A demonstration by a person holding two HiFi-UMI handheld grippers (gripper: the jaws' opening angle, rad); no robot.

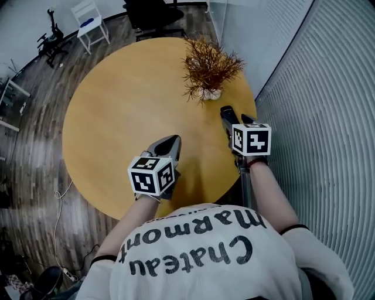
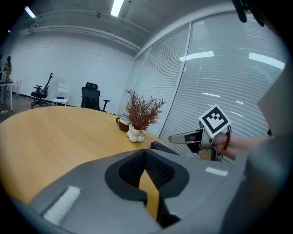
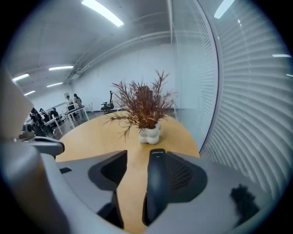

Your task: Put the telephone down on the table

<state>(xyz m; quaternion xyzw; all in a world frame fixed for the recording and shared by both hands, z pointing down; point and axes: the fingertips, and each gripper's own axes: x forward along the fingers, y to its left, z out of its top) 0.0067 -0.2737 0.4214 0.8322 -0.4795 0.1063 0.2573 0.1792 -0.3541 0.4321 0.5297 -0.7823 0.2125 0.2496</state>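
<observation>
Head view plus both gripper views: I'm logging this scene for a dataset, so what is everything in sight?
table: 1, yellow-tan, round, centre
plant: 1, reddish-brown twigs, in a vase, table's far right
vase: 1, white, under the plant
cup: 1, brown, behind the vase
telephone: 1, black, along the right gripper's right jaw
office chair: 1, black, beyond the table
small chair: 1, white, far left floor
left gripper: 1, grey, jaws together, empty
right gripper: 1, grey, jaws apart, left jaw clear of the telephone
</observation>
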